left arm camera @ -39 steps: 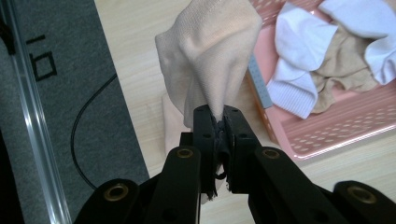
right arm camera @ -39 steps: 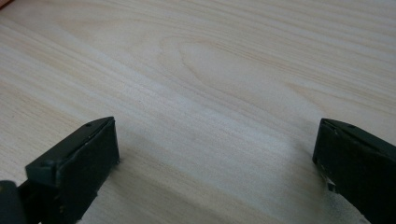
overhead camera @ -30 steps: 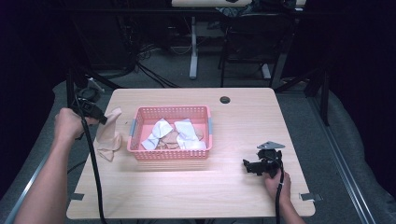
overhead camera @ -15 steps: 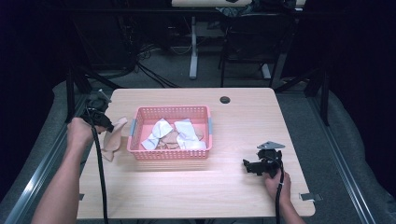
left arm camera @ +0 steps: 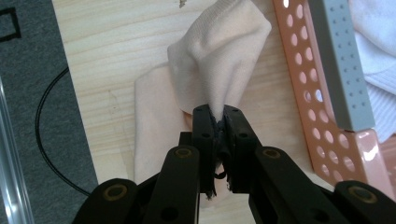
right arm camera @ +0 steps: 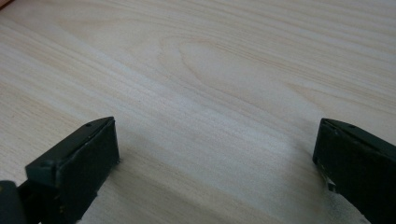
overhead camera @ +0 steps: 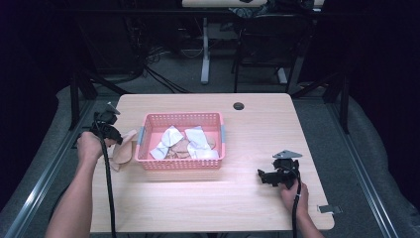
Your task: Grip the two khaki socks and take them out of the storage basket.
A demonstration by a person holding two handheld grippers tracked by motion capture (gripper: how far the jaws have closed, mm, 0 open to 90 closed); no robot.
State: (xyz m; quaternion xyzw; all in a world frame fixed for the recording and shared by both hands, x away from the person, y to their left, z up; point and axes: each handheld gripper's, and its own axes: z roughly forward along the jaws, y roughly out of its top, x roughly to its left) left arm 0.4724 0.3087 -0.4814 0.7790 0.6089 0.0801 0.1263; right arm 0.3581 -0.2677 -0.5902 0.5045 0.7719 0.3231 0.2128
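A beige sock [overhead camera: 124, 151] is hanging from the left gripper [overhead camera: 117, 140] near the table's [overhead camera: 257, 124] left edge, its lower end lying on the wood just beside the pink basket [overhead camera: 181, 163]. In the left gripper view, the jaws are pinching a fold of the sock [left arm camera: 219, 70] tight. White socks [overhead camera: 198, 141] are lying inside the basket. Toward the near right corner, the right gripper [overhead camera: 265, 177] is resting with jaws spread wide over bare wood, holding nothing.
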